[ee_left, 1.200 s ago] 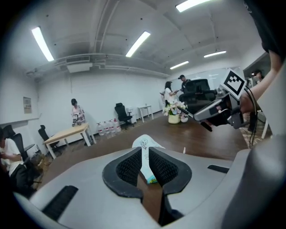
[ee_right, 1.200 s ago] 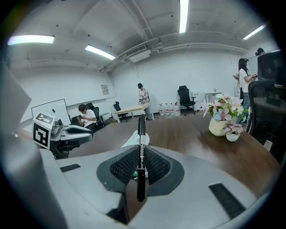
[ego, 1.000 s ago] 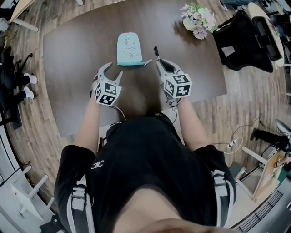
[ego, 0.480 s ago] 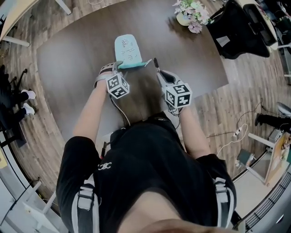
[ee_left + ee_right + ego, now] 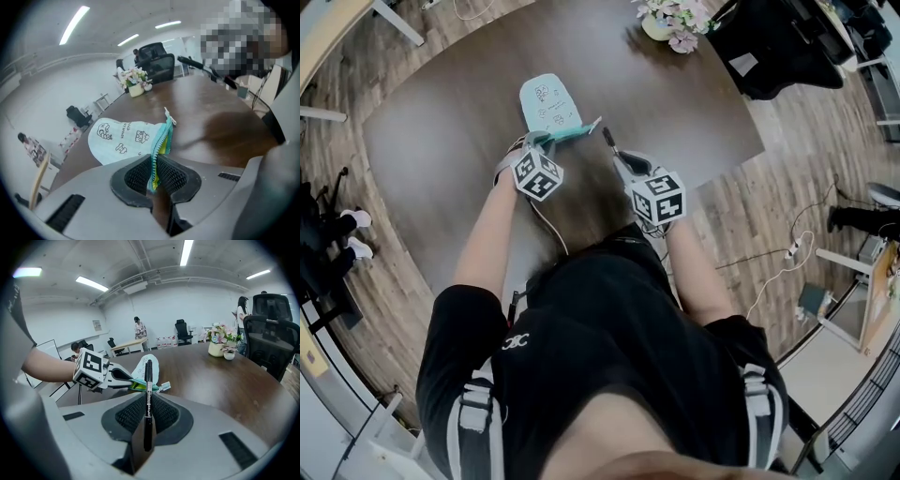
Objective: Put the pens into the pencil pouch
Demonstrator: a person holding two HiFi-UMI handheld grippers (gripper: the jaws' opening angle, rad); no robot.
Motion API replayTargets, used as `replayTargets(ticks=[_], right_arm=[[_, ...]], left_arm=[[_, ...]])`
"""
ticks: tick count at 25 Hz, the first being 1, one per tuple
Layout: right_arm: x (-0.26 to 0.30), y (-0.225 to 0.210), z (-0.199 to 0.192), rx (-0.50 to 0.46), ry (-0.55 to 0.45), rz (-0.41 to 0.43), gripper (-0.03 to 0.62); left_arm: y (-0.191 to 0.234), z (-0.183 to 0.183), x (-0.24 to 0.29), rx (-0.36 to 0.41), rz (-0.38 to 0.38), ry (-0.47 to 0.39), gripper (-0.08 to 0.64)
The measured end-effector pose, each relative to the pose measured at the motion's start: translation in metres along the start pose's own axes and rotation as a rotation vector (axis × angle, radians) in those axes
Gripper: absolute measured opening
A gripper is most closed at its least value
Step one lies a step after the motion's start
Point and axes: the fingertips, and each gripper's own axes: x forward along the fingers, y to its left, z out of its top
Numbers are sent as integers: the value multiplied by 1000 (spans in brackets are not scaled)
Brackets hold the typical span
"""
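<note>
While the pencil pouch [image 5: 546, 101] lies on the table [image 5: 441, 131], its zipper edge [image 5: 162, 140] is pinched by the left gripper [image 5: 156, 174], jaws having just closed onto it. One pen [image 5: 148, 390] is clamped in the right gripper [image 5: 147, 420] nearby; insertion is judged not yet done.

The pale mint-blue fabric pencil pouch [image 5: 124, 140] carries small black doodle drawings; its zip is teal and its lining yellow-green. The slim black plastic pen [image 5: 148, 394] has a white printed band. The left claw [image 5: 154, 176] and the right claw [image 5: 147, 413] are light grey with black ribbed pads [image 5: 136, 176], and each bears a white cube [image 5: 537, 175] with black square markers. The bench [image 5: 441, 141] is dark brown wood. At its far right stand pink and white flowers [image 5: 670, 17].
</note>
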Motion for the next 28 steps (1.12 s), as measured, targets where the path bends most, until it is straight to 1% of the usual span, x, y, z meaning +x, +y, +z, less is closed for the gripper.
replayTargets(ticks=[3,5,7,10,15,17,24,28], right_arm=[[3,9,-3,1,24,29,43],[7,18,-8,-3,56,63,44],[11,24,-13,-10,90,88,43],[18,29,-20,-9,144,99,43],[34,39,-34,16,239,104,44],[41,42,-35,35,259,109,44],[66,54,-26,175,292,154,44],[81,60,-18,220,324,172,44]], left_arm=[[-3,12,-11,-181,-61,-62,29],[-4,19,-19,-263,-79,-100,29],[-2,26,-26,-317,-81,-137,29],[1,37,-35,-388,-90,-189,29],[11,41,-45,-547,-95,-256,29],[12,41,-48,-576,-102,-265,29],[8,43,-55,-610,-122,-287,29],[4,44,-57,-613,-131,-288,29]])
